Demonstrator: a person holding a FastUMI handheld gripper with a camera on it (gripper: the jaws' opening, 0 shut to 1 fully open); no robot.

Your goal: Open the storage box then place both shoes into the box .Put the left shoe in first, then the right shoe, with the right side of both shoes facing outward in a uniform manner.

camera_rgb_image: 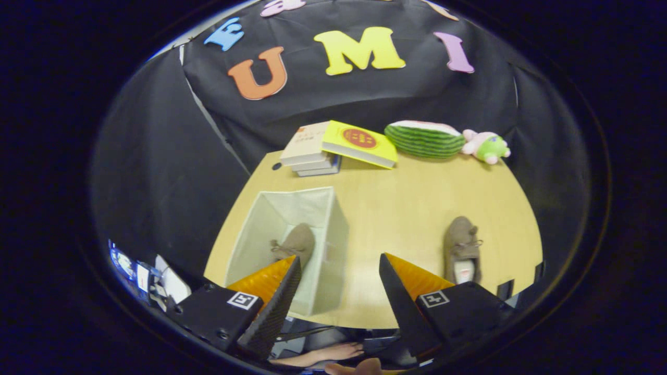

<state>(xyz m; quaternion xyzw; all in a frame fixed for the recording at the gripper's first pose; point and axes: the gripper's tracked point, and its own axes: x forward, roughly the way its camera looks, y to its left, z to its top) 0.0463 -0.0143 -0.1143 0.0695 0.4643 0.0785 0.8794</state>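
**One shoe boxed, one on the table**

Wooden table, black cloth walls. Fabric storage box holds a brown shoe; second shoe lies apart, right. My gripper hovers above, fingers wide, empty.

Even, soft light from above falls on the pale wooden counter; shadows are faint, and the fisheye bends the edges strongly.

gripper view | high above table | faces forward-down | fingers frame the near table edge
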